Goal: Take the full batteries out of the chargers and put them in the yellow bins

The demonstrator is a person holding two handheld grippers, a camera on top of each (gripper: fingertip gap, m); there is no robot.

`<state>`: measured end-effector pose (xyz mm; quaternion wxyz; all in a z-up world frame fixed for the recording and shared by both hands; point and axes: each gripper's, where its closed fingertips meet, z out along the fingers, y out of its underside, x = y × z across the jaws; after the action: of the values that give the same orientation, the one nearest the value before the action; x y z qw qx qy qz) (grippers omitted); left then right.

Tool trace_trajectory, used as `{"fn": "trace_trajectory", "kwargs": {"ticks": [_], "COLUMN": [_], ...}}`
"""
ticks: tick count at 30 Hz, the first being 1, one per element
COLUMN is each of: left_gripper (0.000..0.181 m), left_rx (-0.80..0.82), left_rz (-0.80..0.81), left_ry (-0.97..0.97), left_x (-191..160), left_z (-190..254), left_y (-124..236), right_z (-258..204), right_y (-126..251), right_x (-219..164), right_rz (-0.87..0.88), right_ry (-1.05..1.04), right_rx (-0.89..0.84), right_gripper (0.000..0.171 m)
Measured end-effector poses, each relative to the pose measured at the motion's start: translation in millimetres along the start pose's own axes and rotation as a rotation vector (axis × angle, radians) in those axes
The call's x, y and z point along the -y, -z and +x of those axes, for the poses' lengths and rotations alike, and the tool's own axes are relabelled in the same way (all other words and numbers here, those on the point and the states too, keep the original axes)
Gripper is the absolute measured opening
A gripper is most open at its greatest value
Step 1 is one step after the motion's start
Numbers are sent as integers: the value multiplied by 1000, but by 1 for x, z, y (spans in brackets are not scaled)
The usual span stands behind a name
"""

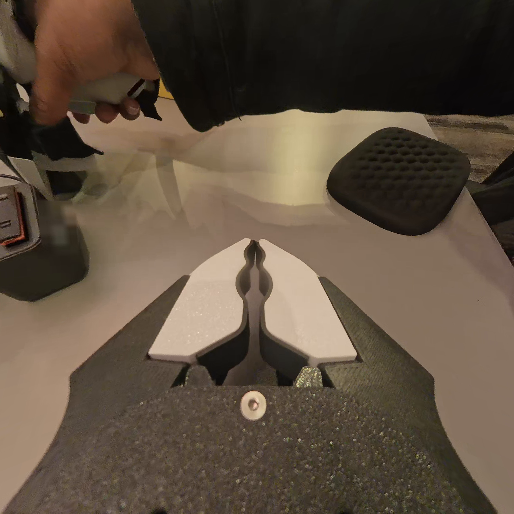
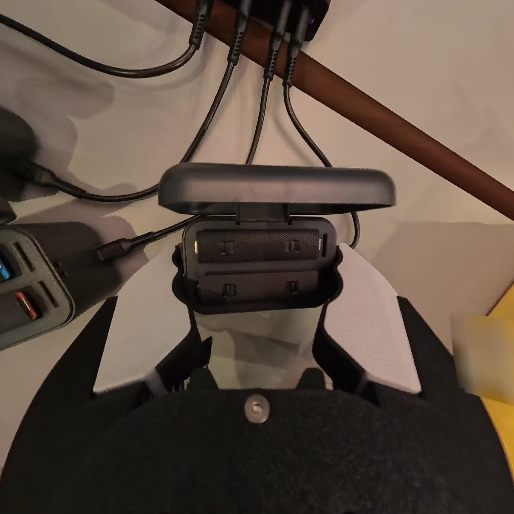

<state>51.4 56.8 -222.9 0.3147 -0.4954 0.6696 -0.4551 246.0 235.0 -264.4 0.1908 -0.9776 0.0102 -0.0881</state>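
Working over a pale, glossy worktop (image 1: pixel 278 278), with warm light glinting off it.

Holding the left gripper (image 1: pixel 254 242) pressed together and empty, just above the bare surface. Facing, ahead and to its right, one black honeycomb pad (image 1: pixel 397 183); ahead and to its left, a hand (image 1: pixel 83 55) wrapping the other gripper's handle, and at the far left edge a dark charger block (image 1: pixel 41 250).

Clasping the open charger (image 2: pixel 258 267) with the right gripper (image 2: pixel 258 250), fingers spread wide and apparently touching its two short sides. Showing two batteries in it: a near battery (image 2: pixel 258 289) and a far battery (image 2: pixel 258 246), both seated in their slots. Standing up beyond them, one hinged lid (image 2: pixel 275 186).

Likely steadying the case for an extraction. Doing it well probably means:
- gripping the body low and evenly, without tilting it or tugging its cable;
- bringing the idle left gripper in, opening it across the near battery, lifting straight up;
- clearing the lid before carrying away.

Counting the rest: one slotted charger (image 2: pixel 33 283) left of the right gripper, making two in that view; one yellow bin (image 2: pixel 500 459), partly showing to its right; four cables (image 2: pixel 258 111) farther ahead, plugging into one dark hub (image 2: pixel 278 11).
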Motion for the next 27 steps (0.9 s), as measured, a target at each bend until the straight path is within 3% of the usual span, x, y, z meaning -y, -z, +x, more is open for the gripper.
{"fn": "trace_trajectory", "kwargs": {"ticks": [6,12,17,22,27], "left_gripper": [0,1,0,0,0], "left_rx": [91,172,272,471,675], "left_rz": [7,37,101,215,288], "left_ry": [9,59,69,99,121], "left_x": [0,3,11,26,30], "left_z": [-17,-37,-53,-85,-114], "left_y": [7,14,25,55,89], "right_z": [5,-22,-56,-102,-124], "right_y": [19,81,134,145,146], "right_x": [-2,5,-17,-60,-67], "right_rz": [59,422,775,849,954], "right_ry": [76,139,-27,-58,-3], "right_rx": [-1,108,201,194,93], "right_gripper": [106,108,72,41,1]}}
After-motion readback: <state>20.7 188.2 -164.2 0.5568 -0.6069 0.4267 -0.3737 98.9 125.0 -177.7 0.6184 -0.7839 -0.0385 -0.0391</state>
